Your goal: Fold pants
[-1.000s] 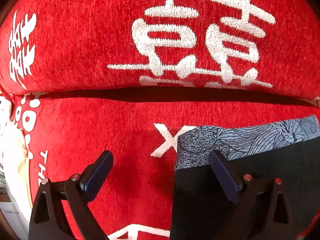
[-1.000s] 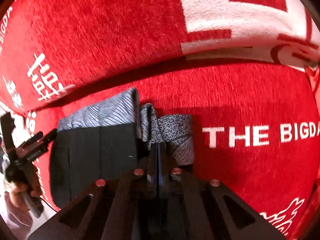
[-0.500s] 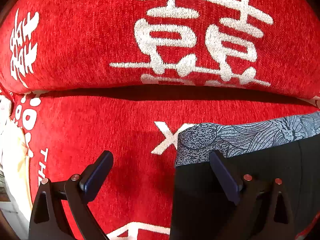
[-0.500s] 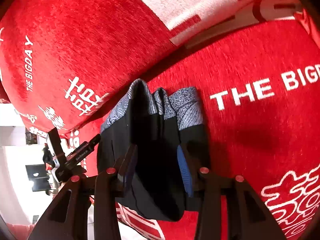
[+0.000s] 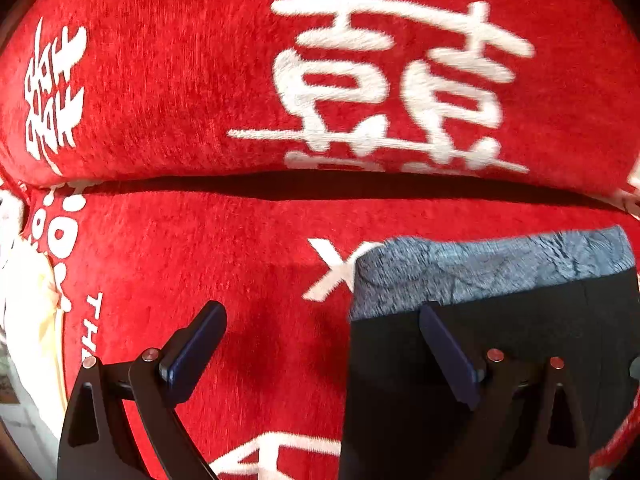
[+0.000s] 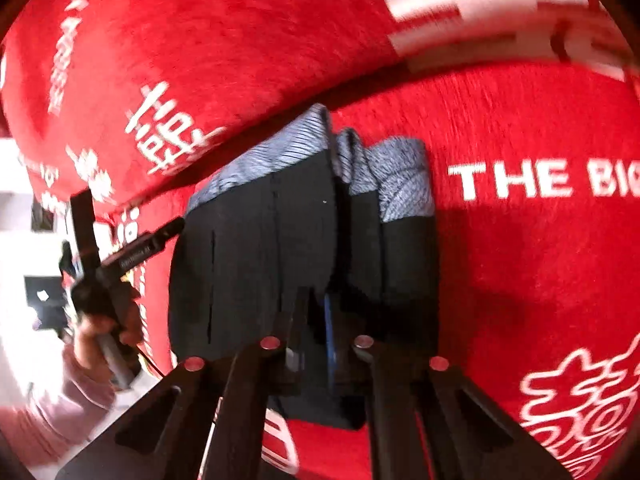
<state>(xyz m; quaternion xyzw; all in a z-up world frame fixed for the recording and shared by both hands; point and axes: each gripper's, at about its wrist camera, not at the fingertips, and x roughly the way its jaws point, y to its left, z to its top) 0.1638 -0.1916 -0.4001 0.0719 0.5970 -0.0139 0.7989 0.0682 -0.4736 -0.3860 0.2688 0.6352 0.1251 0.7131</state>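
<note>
The black pants (image 5: pixel 500 332) with a grey-blue patterned waistband (image 5: pixel 480 268) lie folded on a red sofa seat. My left gripper (image 5: pixel 320 332) is open and empty; its right finger hangs over the pants' left edge, its left finger over bare red fabric. In the right wrist view the pants (image 6: pixel 256 252) are a folded stack with the waistband (image 6: pixel 400 176) at the far end. My right gripper (image 6: pixel 320 316) is shut on a fold of the pants near their near edge. The left gripper also shows in the right wrist view (image 6: pixel 120 256), held in a hand.
The red sofa seat (image 5: pixel 200 260) with white lettering carries the pants; its backrest cushion (image 5: pixel 180 80) rises just behind. A cream cloth (image 5: pixel 28 312) lies at the left edge. The seat continues to the right (image 6: pixel 520 260) of the pants.
My right gripper opened half a second ago and is shut again on a fold of the pants, nearer the seat. The left gripper has barely moved.
</note>
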